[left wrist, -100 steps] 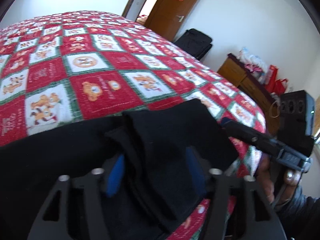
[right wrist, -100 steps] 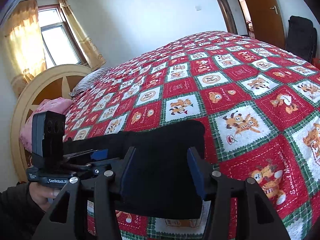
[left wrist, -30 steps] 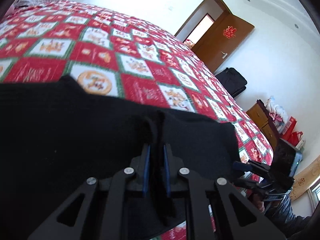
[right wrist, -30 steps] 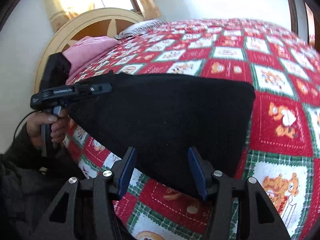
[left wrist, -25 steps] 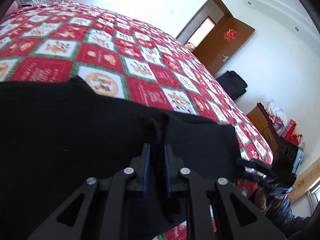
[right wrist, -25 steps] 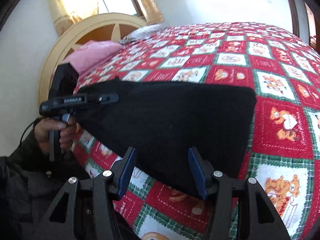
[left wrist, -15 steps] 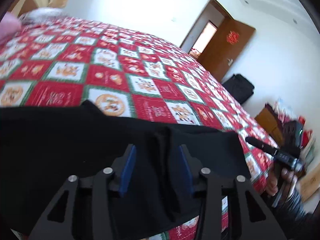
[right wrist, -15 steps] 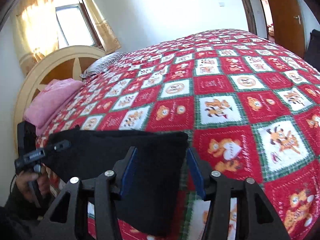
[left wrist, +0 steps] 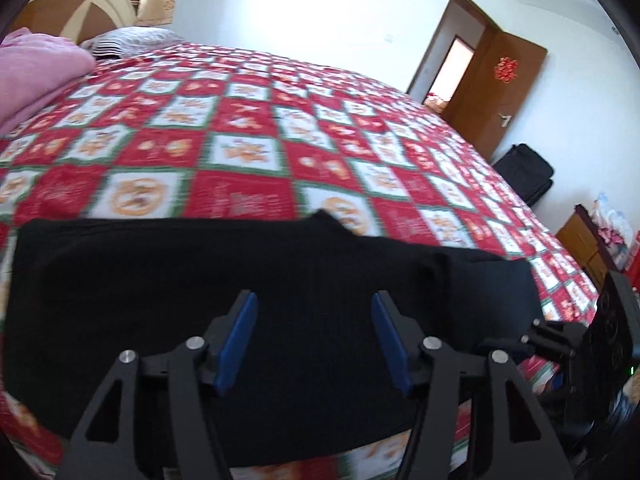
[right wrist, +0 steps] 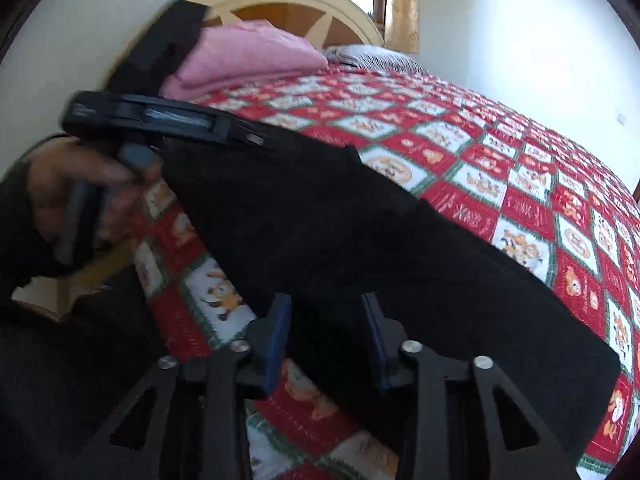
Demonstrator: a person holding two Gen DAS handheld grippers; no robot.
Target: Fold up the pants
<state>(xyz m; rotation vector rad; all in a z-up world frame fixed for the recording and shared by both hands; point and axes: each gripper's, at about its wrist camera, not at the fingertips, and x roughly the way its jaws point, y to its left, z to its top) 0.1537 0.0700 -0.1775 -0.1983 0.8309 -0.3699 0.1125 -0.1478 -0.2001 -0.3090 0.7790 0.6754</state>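
The left gripper (left wrist: 314,340) had its blue pads spread wide over the pants (left wrist: 240,300), pinching nothing, and the right gripper (right wrist: 326,340) was likewise parted, its pads straddling the cloth's near edge without closing on it. The pants lay as a long black band along the near edge of the bed (left wrist: 248,128), flat on the red checked quilt, one end toward the headboard (right wrist: 280,8) side and the other toward the door (left wrist: 500,92) side. From the left wrist view the band looked doubled, with a raised seam or layer edge running across it near the door end; how many layers lay there could not be told. Both tools seemed held open and low so that each could take a fresh bite, the left near the middle, the right at its own end. The left hand (right wrist: 80,192) showed blurred beside the bed's near corner. The fold looked part done; a further fold across the length probably remained.
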